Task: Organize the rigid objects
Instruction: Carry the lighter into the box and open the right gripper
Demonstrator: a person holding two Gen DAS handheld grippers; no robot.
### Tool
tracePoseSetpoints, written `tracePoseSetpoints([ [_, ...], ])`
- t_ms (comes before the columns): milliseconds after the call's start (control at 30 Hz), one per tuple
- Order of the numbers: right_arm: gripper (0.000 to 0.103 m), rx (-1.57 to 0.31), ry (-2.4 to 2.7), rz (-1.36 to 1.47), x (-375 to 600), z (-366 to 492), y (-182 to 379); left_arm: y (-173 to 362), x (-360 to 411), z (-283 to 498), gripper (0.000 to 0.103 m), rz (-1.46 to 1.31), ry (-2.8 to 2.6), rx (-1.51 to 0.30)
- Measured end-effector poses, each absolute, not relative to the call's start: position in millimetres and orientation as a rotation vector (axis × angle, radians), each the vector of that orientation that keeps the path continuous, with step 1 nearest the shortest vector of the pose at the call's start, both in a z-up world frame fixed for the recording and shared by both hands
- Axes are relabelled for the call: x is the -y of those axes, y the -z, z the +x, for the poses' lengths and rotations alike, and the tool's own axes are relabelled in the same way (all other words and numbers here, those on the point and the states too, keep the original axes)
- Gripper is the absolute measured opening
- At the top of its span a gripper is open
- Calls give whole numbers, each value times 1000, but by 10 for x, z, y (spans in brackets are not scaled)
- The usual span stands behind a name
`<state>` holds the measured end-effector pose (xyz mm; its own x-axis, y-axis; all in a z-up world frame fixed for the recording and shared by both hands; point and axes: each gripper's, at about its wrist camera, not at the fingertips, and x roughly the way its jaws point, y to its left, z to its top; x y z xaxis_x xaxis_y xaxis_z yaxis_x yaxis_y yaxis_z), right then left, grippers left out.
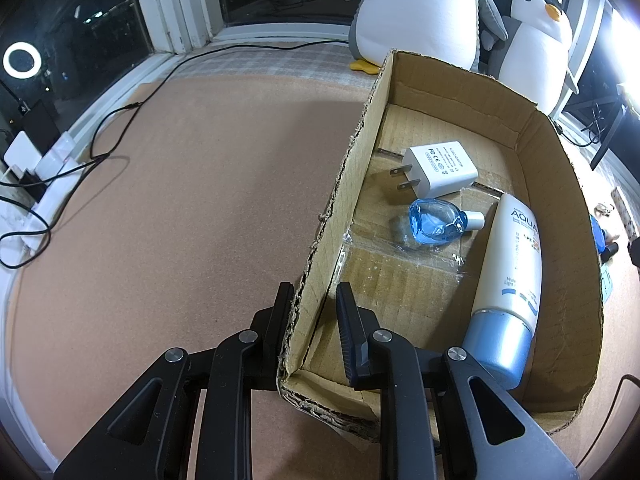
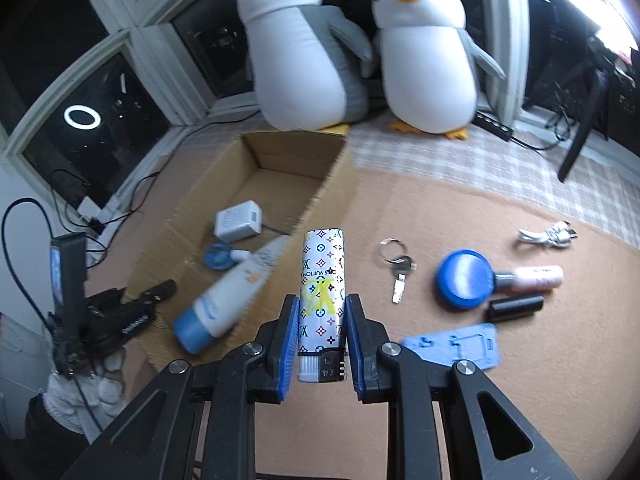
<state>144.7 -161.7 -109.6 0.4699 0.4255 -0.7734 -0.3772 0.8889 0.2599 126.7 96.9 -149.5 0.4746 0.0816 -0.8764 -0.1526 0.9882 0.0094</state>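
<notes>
An open cardboard box [image 1: 352, 152] [image 2: 332, 184] lies on the brown mat. Inside it are a white plug adapter [image 1: 440, 170] [image 2: 239, 220], a small blue glass bottle [image 1: 438, 222] [image 2: 219, 257] and a white tube with a blue cap [image 1: 504, 288] [image 2: 228, 296]. My left gripper [image 1: 314, 304] straddles the box's near left wall, one finger outside and one inside, shut on it. My right gripper [image 2: 322, 320] is shut on a white patterned lighter [image 2: 323, 292], held above the mat beside the box's right wall.
On the mat right of the box lie a key on a ring [image 2: 398, 264], a round blue lid [image 2: 464, 278], a pink tube [image 2: 532, 278], a black cylinder [image 2: 516, 308], a blue flat piece [image 2: 456, 346] and a white cable [image 2: 548, 234]. Two plush penguins [image 2: 308, 52] stand behind. Cables [image 1: 100, 148] run at the left.
</notes>
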Motion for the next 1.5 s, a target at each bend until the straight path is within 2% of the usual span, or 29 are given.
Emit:
tracePoseSetpoints([
  [500, 21, -972, -592, -21, 951, 1287, 1177, 1506, -977, 1228, 22, -68, -114, -1043],
  [1067, 21, -980, -609, -75, 745, 1279, 1235, 1505, -992, 1223, 22, -72, -119, -1045],
  [1133, 25, -973, -609, -79, 738, 1275, 1221, 1505, -990, 1223, 22, -71, -119, -1044],
  [1200, 48, -956, -596, -82, 739, 1260, 1200, 1503, -991, 1225, 22, -68, -121, -1045],
  [1233, 52, -945, -592, -80, 746, 1253, 1185, 1502, -993, 1226, 22, -68, -122, -1045],
  [1500, 53, -926, -580, -82, 794, 1221, 1130, 1508, -981, 1240, 22, -56, -131, -1049],
])
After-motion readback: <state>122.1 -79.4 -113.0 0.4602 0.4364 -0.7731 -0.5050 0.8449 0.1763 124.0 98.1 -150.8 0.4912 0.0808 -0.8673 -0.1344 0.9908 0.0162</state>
